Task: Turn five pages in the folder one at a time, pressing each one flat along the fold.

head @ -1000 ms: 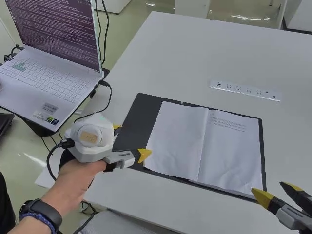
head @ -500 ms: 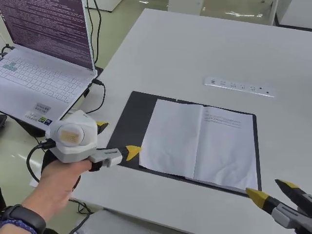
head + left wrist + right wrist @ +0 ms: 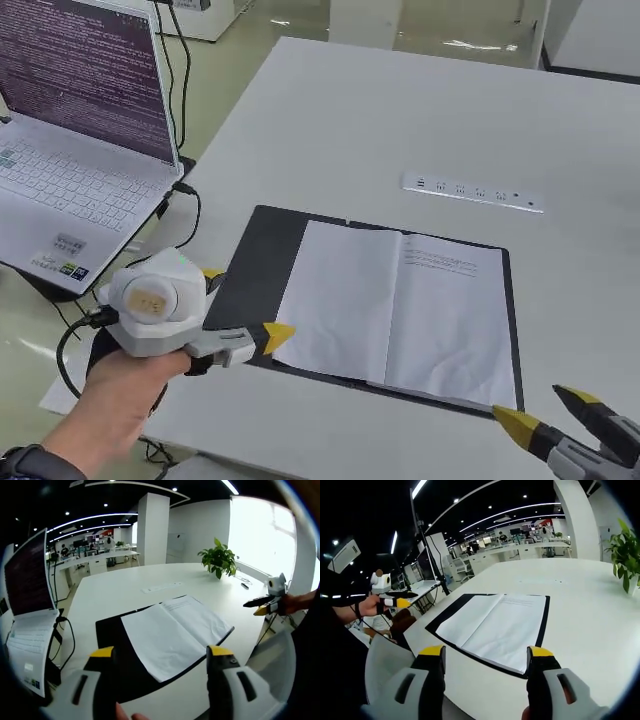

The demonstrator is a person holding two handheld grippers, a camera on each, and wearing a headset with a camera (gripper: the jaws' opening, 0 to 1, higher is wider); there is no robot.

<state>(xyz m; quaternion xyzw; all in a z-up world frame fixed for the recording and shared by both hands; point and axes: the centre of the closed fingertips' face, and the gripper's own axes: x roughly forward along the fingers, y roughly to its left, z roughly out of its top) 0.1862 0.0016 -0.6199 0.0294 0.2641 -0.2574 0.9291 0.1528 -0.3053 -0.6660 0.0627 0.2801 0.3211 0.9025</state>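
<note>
So the black folder (image 3: 250, 262) is lying open and flat on the white table (image 3: 400, 120), near its front edge, with white pages (image 3: 340, 300) inside: left one blank, right one with a few printed lines up top. Left gripper (image 3: 245, 303) sits by the folder's left edge, right gripper (image 3: 548, 410) off its near right corner — both with jaws spread wide, gripping nothing.
</note>
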